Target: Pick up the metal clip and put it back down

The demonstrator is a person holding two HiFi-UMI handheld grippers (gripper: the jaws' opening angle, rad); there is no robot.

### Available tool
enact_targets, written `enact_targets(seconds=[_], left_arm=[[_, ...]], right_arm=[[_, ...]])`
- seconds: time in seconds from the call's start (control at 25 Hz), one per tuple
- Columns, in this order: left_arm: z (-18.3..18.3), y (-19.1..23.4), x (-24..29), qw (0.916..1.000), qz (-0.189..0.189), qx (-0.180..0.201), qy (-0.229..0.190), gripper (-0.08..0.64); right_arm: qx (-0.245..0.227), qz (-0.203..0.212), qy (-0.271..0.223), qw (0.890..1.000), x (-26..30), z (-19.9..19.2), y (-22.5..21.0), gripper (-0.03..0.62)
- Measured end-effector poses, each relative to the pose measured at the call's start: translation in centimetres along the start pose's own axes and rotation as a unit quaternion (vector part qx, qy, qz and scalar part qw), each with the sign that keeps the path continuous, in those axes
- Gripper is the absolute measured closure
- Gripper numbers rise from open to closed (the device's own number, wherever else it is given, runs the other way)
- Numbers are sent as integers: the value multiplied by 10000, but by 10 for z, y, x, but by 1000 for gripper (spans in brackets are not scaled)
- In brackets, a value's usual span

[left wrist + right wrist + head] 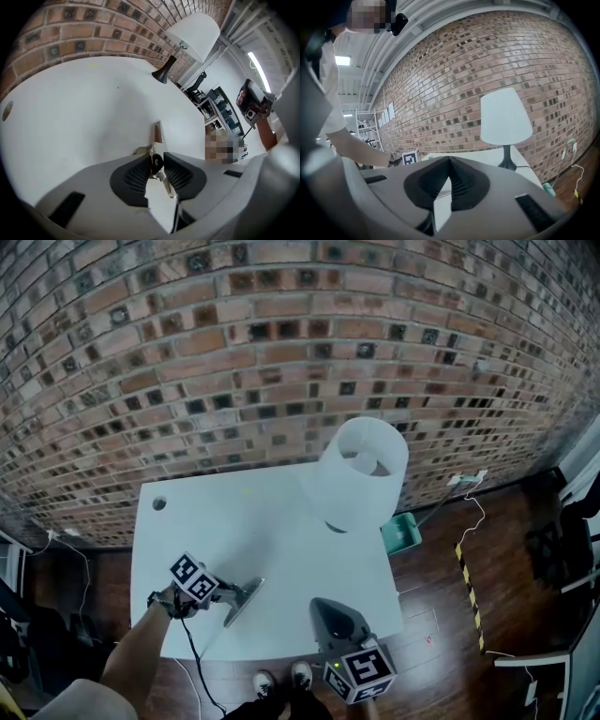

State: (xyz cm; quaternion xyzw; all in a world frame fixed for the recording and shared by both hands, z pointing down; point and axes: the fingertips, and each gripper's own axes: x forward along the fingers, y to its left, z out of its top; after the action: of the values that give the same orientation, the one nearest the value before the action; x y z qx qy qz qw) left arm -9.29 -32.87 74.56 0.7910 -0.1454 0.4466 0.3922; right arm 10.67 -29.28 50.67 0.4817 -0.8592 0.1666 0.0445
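Observation:
The metal clip (pixel 156 163), with a small black body and silver wire handles, sits between the dark ribbed pads (pixel 136 176) of my left gripper (pixel 157 165). The pads press on it from both sides. Whether it rests on the white table (pixel 84 108) or hangs just above it cannot be told. In the head view the left gripper (pixel 249 592) lies low over the table's front left part, and the clip itself is too small to make out. My right gripper (pixel 326 607) hovers at the table's front edge, its jaws (pixel 449 164) shut with nothing between them.
A white-shaded lamp (pixel 361 474) stands at the table's back right, its dark foot (pixel 164 72) well beyond the clip. A round hole (pixel 159 503) marks the back left corner. A brick wall (pixel 281 352) is behind, and a green box (pixel 403 532) and cables lie on the floor.

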Motion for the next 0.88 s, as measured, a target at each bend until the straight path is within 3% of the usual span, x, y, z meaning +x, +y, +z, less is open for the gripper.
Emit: enact_targets(seconds=[0.24, 0.52, 0.88], left_arm=[[6, -7, 3, 9999, -159, -26, -60, 476], [20, -21, 0, 9978, -322, -183, -553, 543], [24, -34, 2, 9978, -132, 205, -614, 543]], right_arm=[[25, -45, 27, 10000, 0, -4, -5, 604], [52, -55, -10, 10000, -1, -3, -4, 604], [31, -35, -11, 10000, -4, -4, -4, 604]])
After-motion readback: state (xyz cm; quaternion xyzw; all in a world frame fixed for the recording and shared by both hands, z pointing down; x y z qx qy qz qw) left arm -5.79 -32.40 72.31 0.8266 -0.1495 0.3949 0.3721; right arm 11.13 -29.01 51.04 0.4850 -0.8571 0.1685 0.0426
